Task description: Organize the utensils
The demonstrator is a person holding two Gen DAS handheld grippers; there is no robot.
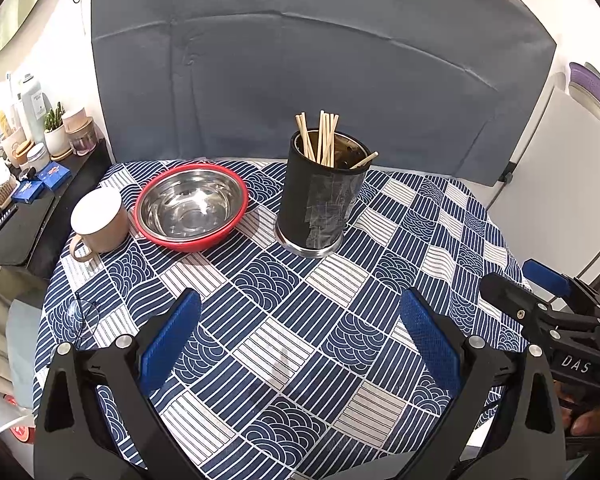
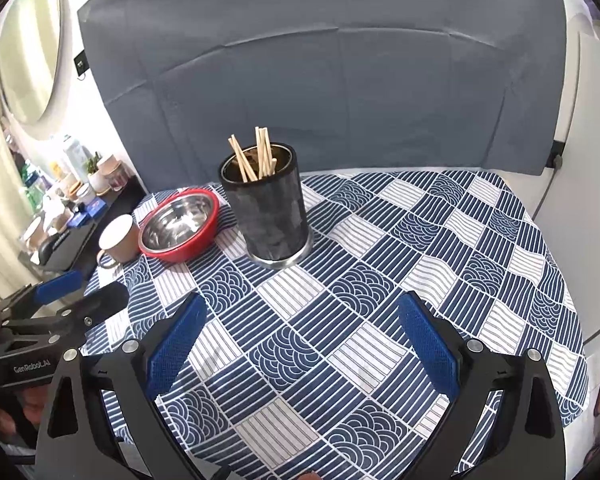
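- The chopsticks [image 1: 320, 138] all stand in the holder [image 1: 324, 200], just right of the bowl [image 1: 192, 208]; none lie on the desk [image 1: 300, 320], so sorting looks finished.
- Long axes run near upright, tips up; one leans right on the rim.
- Left gripper [image 1: 300, 328] and right gripper [image 2: 300, 328]: jaws apart, empty, near the holder.

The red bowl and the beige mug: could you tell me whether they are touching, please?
Cannot tell. In the left wrist view the red bowl rim and the beige mug wall sit right against each other with no cloth visible between them, but the right wrist view only overlaps them.
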